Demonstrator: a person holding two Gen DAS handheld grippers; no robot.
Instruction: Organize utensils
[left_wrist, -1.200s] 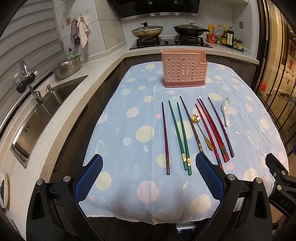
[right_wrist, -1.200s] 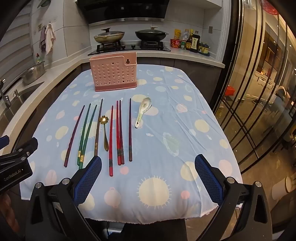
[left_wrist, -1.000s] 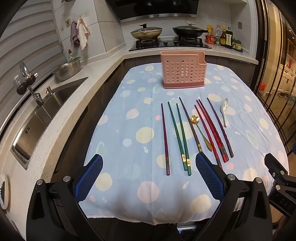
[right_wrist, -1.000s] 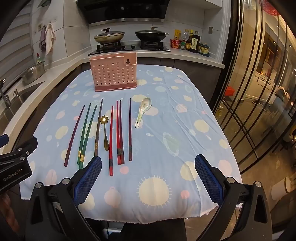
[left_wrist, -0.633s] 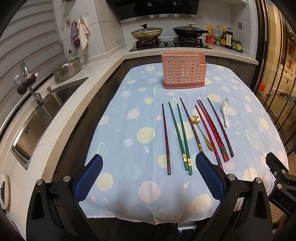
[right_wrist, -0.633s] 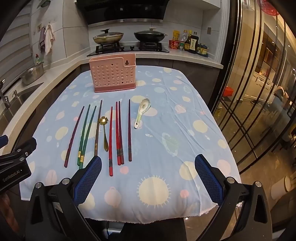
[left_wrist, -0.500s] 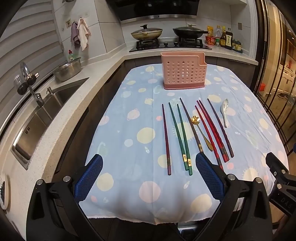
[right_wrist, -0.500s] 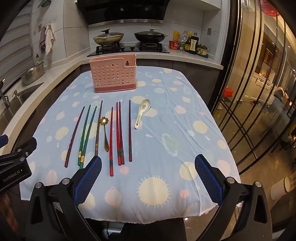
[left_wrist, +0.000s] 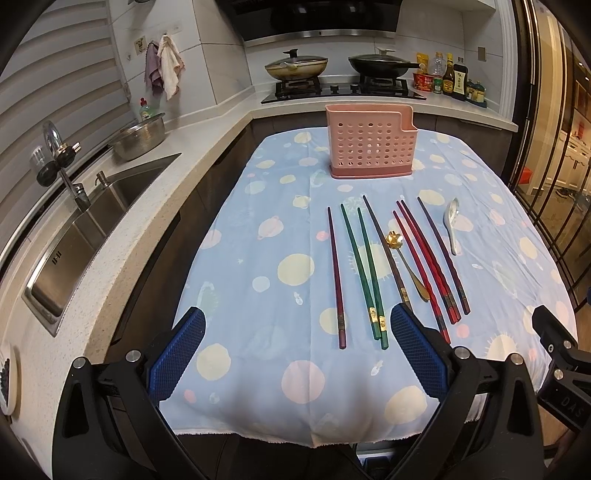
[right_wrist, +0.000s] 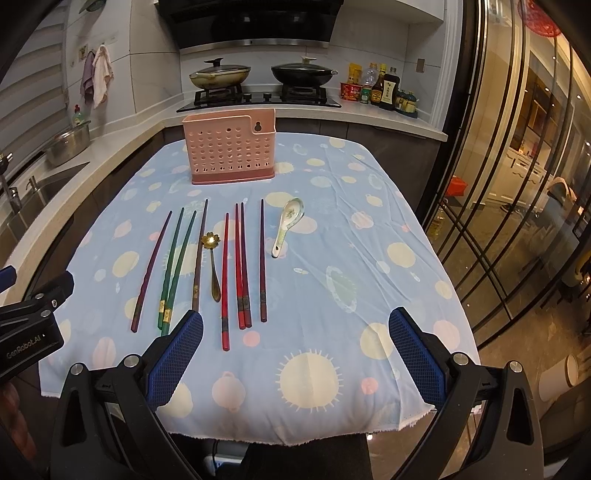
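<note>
Currently both grippers, left gripper (left_wrist: 297, 349) and right gripper (right_wrist: 295, 349), are hovering spread and empty; chopsticks (left_wrist: 369, 271) are lying lengthwise ahead at frame centre, nearer the left.

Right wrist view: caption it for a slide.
Open right gripper above chopsticks and spoons, pink holder behind.

Almost no change. Left tool (left_wrist: 297, 352) drifts slightly: chopsticks (left_wrist: 364, 271) sit marginally lower in left view than before. Right tool (right_wrist: 295, 354) view tilts slightly; holder (right_wrist: 231, 149) shifts marginally.
</note>
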